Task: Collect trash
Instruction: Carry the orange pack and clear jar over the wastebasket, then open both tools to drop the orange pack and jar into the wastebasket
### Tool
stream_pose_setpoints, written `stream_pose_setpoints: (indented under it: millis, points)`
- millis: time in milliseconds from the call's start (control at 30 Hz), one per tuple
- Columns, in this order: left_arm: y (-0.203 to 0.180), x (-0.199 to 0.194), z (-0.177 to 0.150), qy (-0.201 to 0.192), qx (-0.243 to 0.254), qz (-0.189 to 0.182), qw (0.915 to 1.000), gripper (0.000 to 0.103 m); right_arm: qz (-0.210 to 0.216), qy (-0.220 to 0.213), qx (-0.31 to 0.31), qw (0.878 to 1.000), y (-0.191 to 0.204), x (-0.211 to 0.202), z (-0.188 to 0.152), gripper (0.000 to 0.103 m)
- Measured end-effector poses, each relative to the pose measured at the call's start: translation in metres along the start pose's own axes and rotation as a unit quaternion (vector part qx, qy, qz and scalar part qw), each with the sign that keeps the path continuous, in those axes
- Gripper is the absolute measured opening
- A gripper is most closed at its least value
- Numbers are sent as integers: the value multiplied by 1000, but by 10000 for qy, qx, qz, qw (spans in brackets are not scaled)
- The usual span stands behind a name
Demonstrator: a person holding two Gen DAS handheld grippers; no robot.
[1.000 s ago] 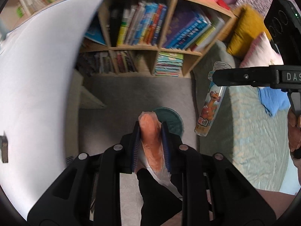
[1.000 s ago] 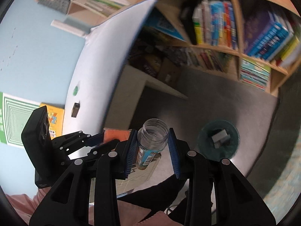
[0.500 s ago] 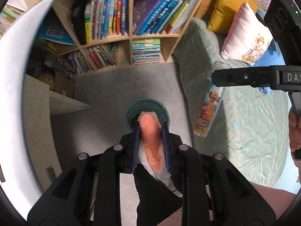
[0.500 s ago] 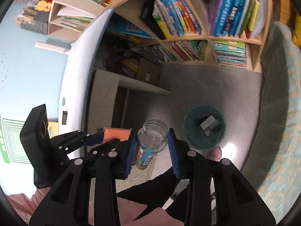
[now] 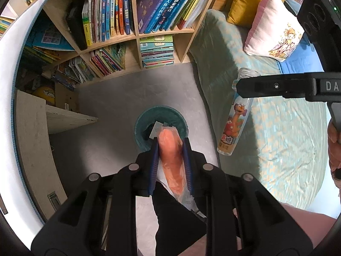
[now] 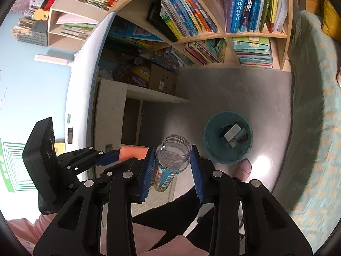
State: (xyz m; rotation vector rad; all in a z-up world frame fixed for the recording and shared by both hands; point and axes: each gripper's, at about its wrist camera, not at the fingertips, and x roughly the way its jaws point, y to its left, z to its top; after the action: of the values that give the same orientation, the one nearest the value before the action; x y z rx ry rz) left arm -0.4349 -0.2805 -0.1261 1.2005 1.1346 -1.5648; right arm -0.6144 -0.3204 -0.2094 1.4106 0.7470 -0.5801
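Observation:
My left gripper [image 5: 170, 147] is shut on an orange snack wrapper [image 5: 171, 162] and holds it high above a round teal trash bin [image 5: 145, 140] on the grey floor. My right gripper [image 6: 173, 160] is shut on a clear empty plastic bottle [image 6: 170, 162] with a cartoon label, held upright and left of the bin [image 6: 210, 149]. The bin holds a small grey box [image 6: 233, 132] and other scraps. In the left wrist view the bottle [image 5: 234, 128] hangs from the right gripper's finger [image 5: 275, 85] over the bed's edge.
A wooden bookshelf [image 5: 136, 36] full of books stands beyond the bin. A bed with a green cover [image 5: 277, 138] and pillows [image 5: 272, 25] lies to the right. A white desk [image 5: 32, 128] with a drawer unit is at the left. The person's legs and foot [image 6: 244, 168] are below.
Both grippers have swung toward the bin; it now lies nearer the middle of each view. Both still hold their items.

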Motion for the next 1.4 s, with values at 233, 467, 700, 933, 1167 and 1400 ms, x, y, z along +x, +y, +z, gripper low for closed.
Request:
stream_pose_setpoints:
  millis: [233, 467, 700, 933, 1167, 1400]
  points:
    - [-2, 5, -1, 55, 16, -39, 10000, 20, 3, 45, 29, 10000, -2, 4, -1, 34]
    - [-1, 8, -3, 103, 2, -70, 9999, 20, -10, 80, 32, 10000, -2, 7, -2, 34]
    - [0, 10, -5, 110, 2, -69, 9999, 20, -8, 93, 48, 9999, -5, 8, -2, 34]
    - [-2, 15, -4, 153, -22, -74, 9999, 20, -8, 146, 71, 9999, -9, 11, -2, 34]
    - [-2, 22, -3, 270, 6, -159, 9995, 24, 60, 249, 208, 9995, -15, 17, -3, 37]
    - [2, 21, -2, 247, -134, -106, 9995, 69, 99, 167, 348, 9992, -18, 15, -2, 77]
